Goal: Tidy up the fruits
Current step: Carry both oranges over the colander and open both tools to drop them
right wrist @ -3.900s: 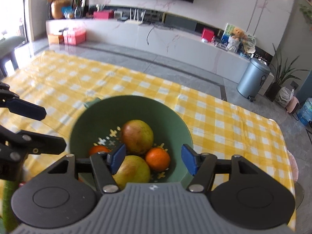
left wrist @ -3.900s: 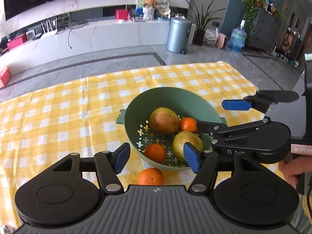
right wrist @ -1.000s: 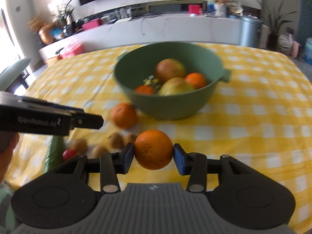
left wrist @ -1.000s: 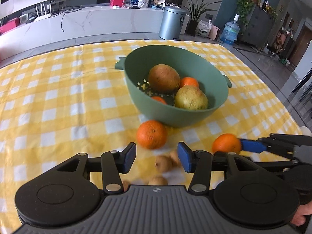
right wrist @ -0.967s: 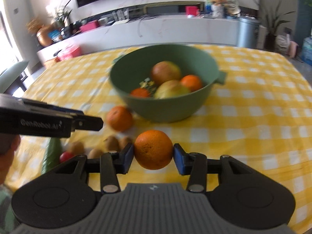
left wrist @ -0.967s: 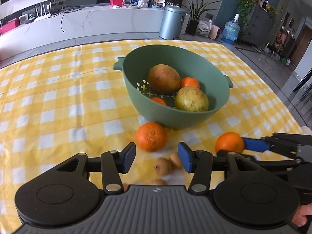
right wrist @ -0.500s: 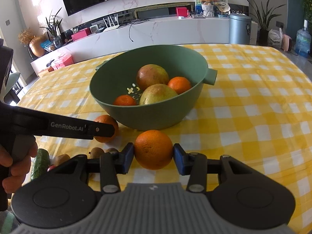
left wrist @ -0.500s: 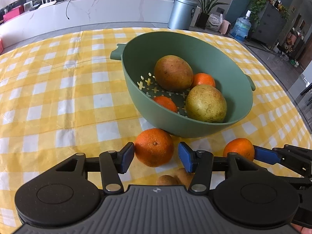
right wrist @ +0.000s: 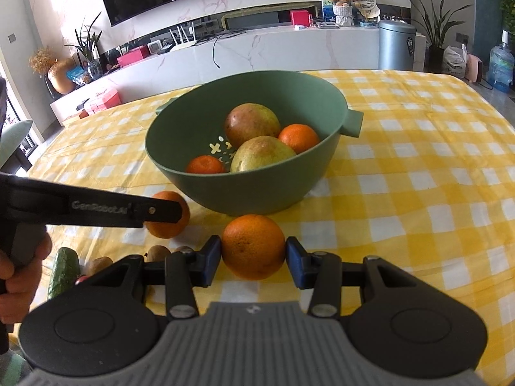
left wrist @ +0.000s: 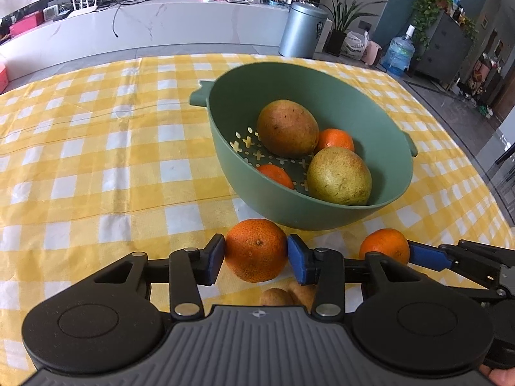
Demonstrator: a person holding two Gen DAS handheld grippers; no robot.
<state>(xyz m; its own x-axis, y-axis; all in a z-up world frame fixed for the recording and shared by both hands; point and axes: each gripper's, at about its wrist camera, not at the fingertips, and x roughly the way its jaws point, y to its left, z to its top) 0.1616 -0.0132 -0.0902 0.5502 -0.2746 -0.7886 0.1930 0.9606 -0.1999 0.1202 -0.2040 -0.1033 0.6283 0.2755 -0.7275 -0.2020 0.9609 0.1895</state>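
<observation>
A green colander bowl (left wrist: 322, 215) stands on the yellow checked cloth and holds two large mangoes (left wrist: 287, 127) and two small oranges (left wrist: 336, 139). In front of the bowl lies an orange (left wrist: 256, 251). My left gripper (left wrist: 256, 255) is closing its jaws on it, and both blue pads touch its sides. My right gripper (right wrist: 253, 254) is shut on a second orange (right wrist: 253, 247), held just above the cloth in front of the bowl (right wrist: 251, 193). In the right wrist view the left gripper's finger (right wrist: 96, 207) covers part of the first orange (right wrist: 167, 218).
Several kiwis (right wrist: 157, 252), a dark green cucumber (right wrist: 62, 271) and a small red fruit (right wrist: 82, 279) lie at the near left of the cloth. A person's hand (right wrist: 16, 276) holds the left gripper. The table's edge runs along the right, with floor beyond.
My left gripper moved forward around the loose orange and its jaws narrowed until the pads met it. The right gripper kept its orange in about the same place.
</observation>
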